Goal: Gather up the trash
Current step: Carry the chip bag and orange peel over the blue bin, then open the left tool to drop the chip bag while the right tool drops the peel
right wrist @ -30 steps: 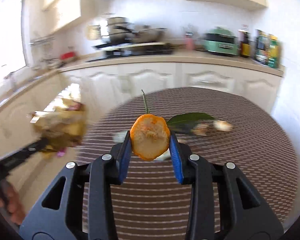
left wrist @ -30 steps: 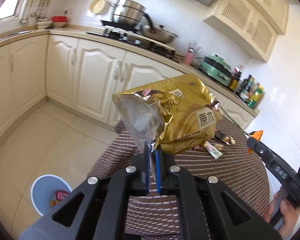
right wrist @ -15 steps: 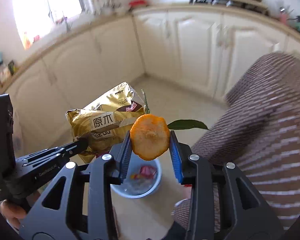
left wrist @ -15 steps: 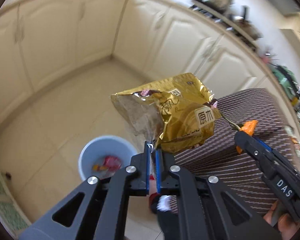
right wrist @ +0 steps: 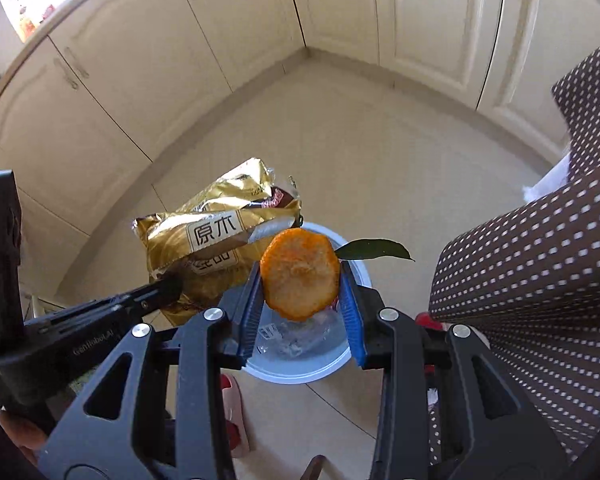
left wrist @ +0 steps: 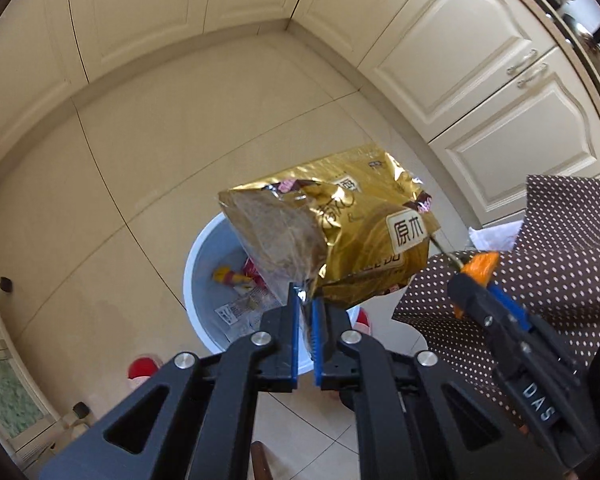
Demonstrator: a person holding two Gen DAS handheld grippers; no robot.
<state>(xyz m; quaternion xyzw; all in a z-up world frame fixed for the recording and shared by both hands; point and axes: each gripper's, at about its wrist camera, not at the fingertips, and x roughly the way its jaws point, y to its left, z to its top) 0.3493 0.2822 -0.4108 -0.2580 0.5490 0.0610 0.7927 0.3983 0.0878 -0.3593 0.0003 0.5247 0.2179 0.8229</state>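
My left gripper [left wrist: 306, 304] is shut on the torn edge of a gold snack bag [left wrist: 352, 240], which hangs over a white bin [left wrist: 198, 276] on the floor. The bin holds several wrappers. In the right wrist view my right gripper [right wrist: 300, 280] is shut on an orange peel [right wrist: 299, 274] with a green leaf [right wrist: 374, 250], directly above the same bin [right wrist: 300, 372]. There the gold bag [right wrist: 212, 240] hangs just left of the peel, with the left gripper [right wrist: 172, 284] below it. The right gripper [left wrist: 476, 280] and its peel [left wrist: 480, 266] show at the right of the left wrist view.
A table with a brown dotted cloth [left wrist: 560, 264] [right wrist: 540, 280] stands right of the bin. Cream cabinet doors [right wrist: 220, 40] line the corner behind. A person's red slippers [left wrist: 142, 368] [right wrist: 232, 412] sit on the tiled floor beside the bin. Pots [left wrist: 588, 40] stand on the counter.
Both grippers swung off the table and dropped toward the floor, tilting downward. The bag and the peel now hang over the bin, which looks much larger and closer.
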